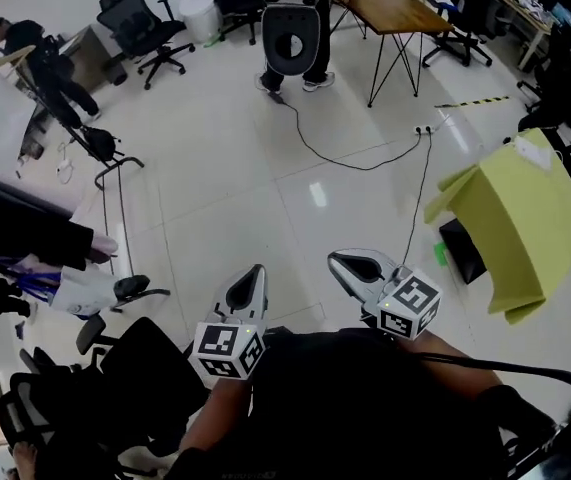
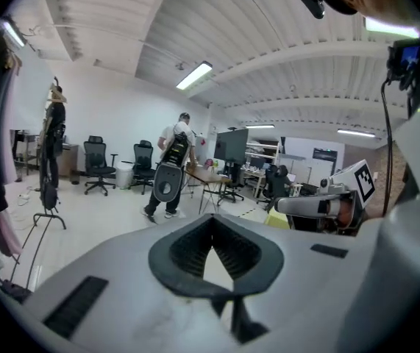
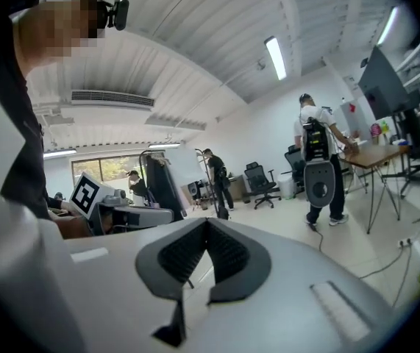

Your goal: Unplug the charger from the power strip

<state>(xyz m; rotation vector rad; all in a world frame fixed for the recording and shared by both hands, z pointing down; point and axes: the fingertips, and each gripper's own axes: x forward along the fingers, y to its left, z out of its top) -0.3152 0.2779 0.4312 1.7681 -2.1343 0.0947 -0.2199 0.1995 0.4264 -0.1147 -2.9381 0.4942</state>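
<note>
A white power strip (image 1: 425, 129) lies on the pale tiled floor far ahead, to the right. Black cables (image 1: 355, 161) run to it; I cannot make out a charger at this distance. In the right gripper view the strip (image 3: 404, 243) is a small speck at the right edge. My left gripper (image 1: 255, 270) and right gripper (image 1: 341, 258) hover side by side close to my body, well short of the strip. Both are shut with nothing between the jaws. The left gripper's (image 2: 211, 219) tips meet, and so do the right gripper's (image 3: 207, 221).
A person with a pack on the back (image 1: 295, 30) stands ahead by a wooden table (image 1: 390, 8). Office chairs (image 1: 145, 30) are at the back left, a clothes rack (image 1: 70, 113) at the left. A yellow-green covered object (image 1: 515, 223) and a black box (image 1: 461, 250) are on the right.
</note>
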